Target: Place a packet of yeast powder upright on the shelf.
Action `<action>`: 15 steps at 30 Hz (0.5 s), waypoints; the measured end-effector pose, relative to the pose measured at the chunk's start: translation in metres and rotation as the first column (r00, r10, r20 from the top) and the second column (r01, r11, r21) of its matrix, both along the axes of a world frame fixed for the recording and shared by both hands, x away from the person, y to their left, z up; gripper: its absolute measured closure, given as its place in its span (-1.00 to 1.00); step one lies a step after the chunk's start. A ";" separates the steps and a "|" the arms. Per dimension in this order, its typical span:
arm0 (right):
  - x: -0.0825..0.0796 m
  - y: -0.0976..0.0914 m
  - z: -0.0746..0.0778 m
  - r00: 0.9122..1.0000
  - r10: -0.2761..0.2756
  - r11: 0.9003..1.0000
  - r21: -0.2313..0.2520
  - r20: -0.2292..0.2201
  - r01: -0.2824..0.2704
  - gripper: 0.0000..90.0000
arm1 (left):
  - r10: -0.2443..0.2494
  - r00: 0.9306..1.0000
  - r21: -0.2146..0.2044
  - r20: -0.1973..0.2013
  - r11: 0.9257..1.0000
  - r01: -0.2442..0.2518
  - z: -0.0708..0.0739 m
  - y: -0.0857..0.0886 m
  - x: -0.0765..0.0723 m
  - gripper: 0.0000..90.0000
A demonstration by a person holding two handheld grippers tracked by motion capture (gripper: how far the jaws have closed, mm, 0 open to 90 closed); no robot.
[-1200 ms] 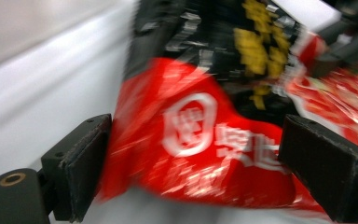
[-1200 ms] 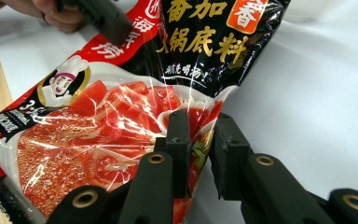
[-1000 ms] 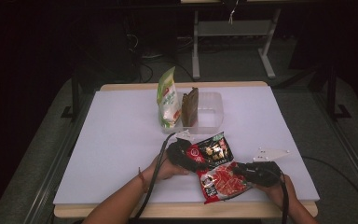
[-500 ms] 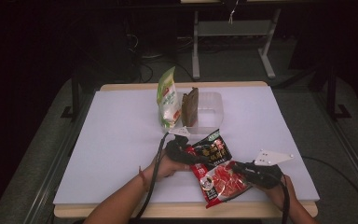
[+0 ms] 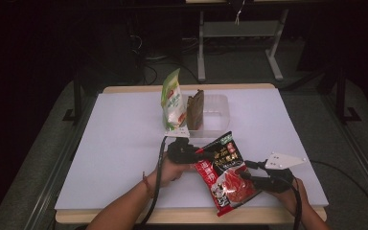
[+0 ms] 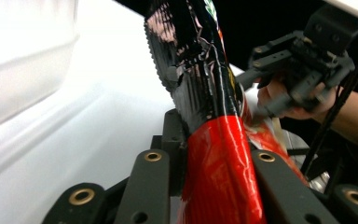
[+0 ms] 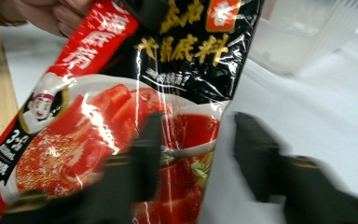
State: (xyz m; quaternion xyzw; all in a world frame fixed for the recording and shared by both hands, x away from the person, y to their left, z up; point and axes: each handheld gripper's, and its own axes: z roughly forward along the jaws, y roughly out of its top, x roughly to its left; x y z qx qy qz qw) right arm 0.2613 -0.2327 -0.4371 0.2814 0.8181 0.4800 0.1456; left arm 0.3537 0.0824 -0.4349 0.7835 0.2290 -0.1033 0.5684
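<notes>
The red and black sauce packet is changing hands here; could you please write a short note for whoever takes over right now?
Left gripper: jaws have just been closing and now clamp the glossy red and black sauce packet at its side.
Right gripper: jaws have just been opening; the packet's edge lies between them, not pinched.
Clear plastic container: at the far middle of the white table, with a green and white pouch and a brown pouch standing at it.
Done: packet passed to the left.
Left: probably put it in the container.

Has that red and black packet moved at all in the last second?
Yes. The red and black packet has shifted slightly toward the clear tub and turned more upright, its top corner now nearer the tub.
</notes>
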 end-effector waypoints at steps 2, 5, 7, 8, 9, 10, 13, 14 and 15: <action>-0.001 -0.003 0.002 1.000 0.009 1.000 0.004 -0.003 -0.009 -0.07 | 0.023 0.999 -0.017 0.029 1.000 -0.023 0.008 -0.001 -0.006 0.73; -0.001 -0.006 0.005 1.000 -0.006 1.000 0.004 0.005 0.006 -0.21 | 0.042 0.998 -0.032 0.045 0.999 -0.040 0.013 0.000 -0.009 0.74; -0.001 -0.014 0.009 1.000 -0.024 0.999 0.024 0.009 0.024 -0.27 | 0.058 0.996 -0.042 0.064 0.998 -0.055 0.019 0.003 -0.011 0.74; -0.001 -0.016 0.009 1.000 -0.025 0.999 0.025 0.013 0.025 -0.27 | 0.058 0.996 -0.042 0.064 0.998 -0.055 0.019 0.003 -0.011 0.74; -0.001 -0.018 0.010 0.999 -0.028 0.999 0.028 0.019 0.027 -0.27 | 0.067 0.995 -0.040 0.078 0.997 -0.064 0.021 0.005 -0.012 0.74; -0.002 -0.019 0.011 0.999 -0.039 0.999 0.023 0.028 0.039 -0.27 | 0.081 0.992 -0.045 0.094 0.996 -0.077 0.024 0.007 -0.014 0.74; -0.001 -0.021 0.010 0.997 -0.061 0.998 0.010 0.039 0.061 -0.28 | 0.107 0.989 -0.054 0.103 0.993 -0.102 0.027 0.008 -0.017 0.74; 0.000 -0.022 0.009 0.997 -0.075 0.997 0.010 0.036 0.075 -0.30 | 0.131 0.983 -0.068 0.128 0.990 -0.123 0.031 0.010 -0.020 0.74; 0.000 -0.022 0.009 0.997 -0.075 0.997 0.010 0.036 0.075 -0.30 | 0.131 0.983 -0.068 0.128 0.990 -0.123 0.031 0.010 -0.020 0.74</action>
